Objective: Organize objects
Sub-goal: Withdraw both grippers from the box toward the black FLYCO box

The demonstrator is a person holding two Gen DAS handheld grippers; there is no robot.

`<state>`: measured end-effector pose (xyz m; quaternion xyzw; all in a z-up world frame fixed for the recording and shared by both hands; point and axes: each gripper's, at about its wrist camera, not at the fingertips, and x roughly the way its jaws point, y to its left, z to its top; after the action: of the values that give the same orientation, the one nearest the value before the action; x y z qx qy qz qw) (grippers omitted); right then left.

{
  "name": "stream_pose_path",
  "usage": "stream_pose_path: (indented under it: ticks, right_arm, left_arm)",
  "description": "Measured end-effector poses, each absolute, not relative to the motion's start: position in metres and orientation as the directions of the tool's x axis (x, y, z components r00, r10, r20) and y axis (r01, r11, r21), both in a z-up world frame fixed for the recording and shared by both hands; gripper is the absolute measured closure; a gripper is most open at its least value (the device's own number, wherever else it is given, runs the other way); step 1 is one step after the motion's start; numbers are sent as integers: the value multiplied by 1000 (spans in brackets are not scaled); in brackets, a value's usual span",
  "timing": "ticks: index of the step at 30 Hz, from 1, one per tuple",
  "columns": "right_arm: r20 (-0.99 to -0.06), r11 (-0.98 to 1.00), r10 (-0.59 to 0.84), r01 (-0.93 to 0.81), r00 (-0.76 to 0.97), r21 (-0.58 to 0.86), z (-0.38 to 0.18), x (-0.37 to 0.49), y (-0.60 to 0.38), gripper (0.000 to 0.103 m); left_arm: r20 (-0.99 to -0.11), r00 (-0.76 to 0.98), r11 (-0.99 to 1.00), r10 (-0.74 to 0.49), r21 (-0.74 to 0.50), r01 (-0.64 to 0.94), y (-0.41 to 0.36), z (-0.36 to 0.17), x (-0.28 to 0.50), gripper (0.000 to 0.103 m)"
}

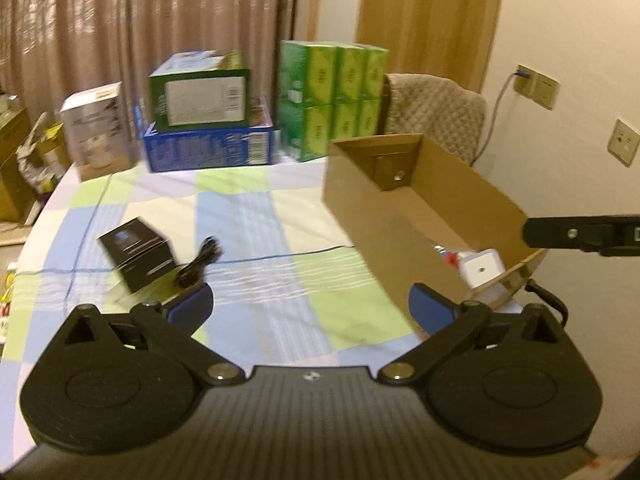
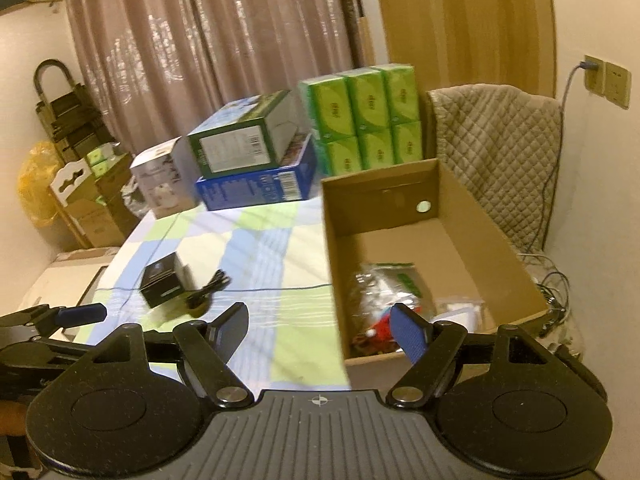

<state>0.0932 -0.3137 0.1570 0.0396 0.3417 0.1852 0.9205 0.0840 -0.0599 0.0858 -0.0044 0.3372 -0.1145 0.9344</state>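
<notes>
A small black box (image 1: pixel 138 258) and a coiled black cable (image 1: pixel 200 264) lie on the checked tablecloth (image 1: pixel 256 216); both also show in the right wrist view, box (image 2: pixel 164 280) and cable (image 2: pixel 208 290). An open cardboard box (image 1: pixel 384 240) stands at the right, holding a white cube (image 1: pixel 480 270). In the right wrist view the cardboard box (image 2: pixel 460 216) holds plastic bags and a red item (image 2: pixel 384 326). My left gripper (image 1: pixel 310 306) is open and empty above the cloth, right of the cable. My right gripper (image 2: pixel 320 330) is open and empty over the cardboard box's near left corner.
Stacked green, blue and white cartons (image 1: pixel 200 96) and green packs (image 1: pixel 336 96) line the table's far edge. A chair with a quilted cover (image 2: pixel 496 148) stands behind the cardboard box. Boxes and bags (image 2: pixel 80 200) sit on the floor at left.
</notes>
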Motion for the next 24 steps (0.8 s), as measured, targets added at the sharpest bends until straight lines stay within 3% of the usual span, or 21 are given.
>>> stream_pose_path:
  ticks: [24]
  right_arm:
    - [-620,861,483,-465,618,207,112,109,-183,28]
  left_arm:
    - [-678,734,998,41,-10,-65,111,31,95,1]
